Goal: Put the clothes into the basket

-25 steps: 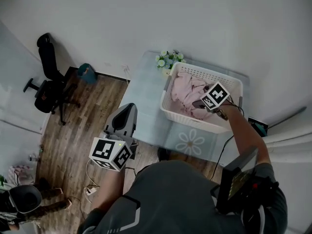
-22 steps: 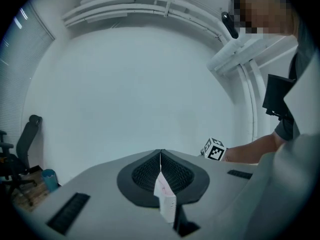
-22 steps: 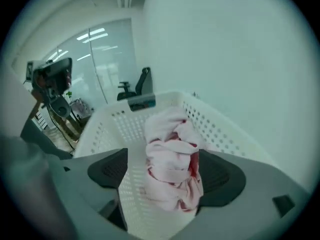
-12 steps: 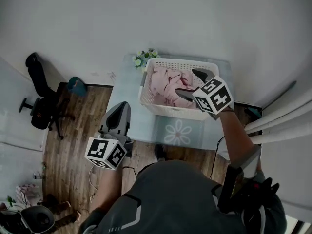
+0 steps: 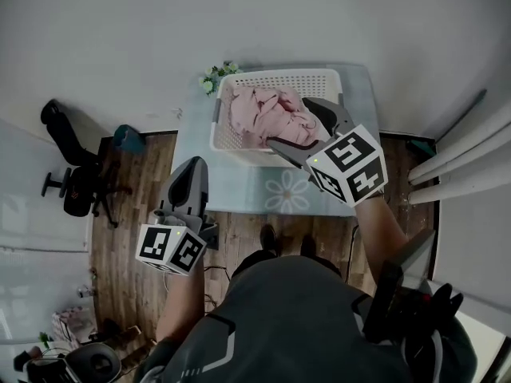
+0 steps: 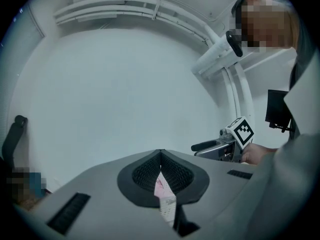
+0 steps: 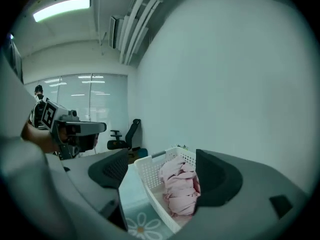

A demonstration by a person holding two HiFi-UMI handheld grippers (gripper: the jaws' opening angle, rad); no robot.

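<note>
A white lattice basket (image 5: 227, 138) stands on the pale blue table (image 5: 192, 146) with a heap of pink clothes (image 5: 267, 110) inside. My right gripper (image 5: 291, 124) hangs open over the basket's near right side, with nothing between its jaws. In the right gripper view, the basket (image 7: 150, 176) and pink clothes (image 7: 180, 186) show between the spread jaws of the right gripper (image 7: 162, 159). My left gripper (image 5: 194, 164) is shut, off the table's near left corner above the wooden floor. In the left gripper view, the left gripper (image 6: 160, 154) points at a bare wall; a pink-and-white sliver shows in its slit.
A small bunch of flowers (image 5: 211, 76) sits at the table's far left corner, next to the basket. A daisy-print mat (image 5: 287, 191) lies at the table's front. On the floor to the left are an office chair (image 5: 68, 182) and a teal bag (image 5: 128, 138). Curtains (image 5: 463, 158) hang on the right.
My right gripper has come up and back out of the basket and now stands open above its near side, leaving the pink clothes inside. The left gripper has stayed low on the left.
</note>
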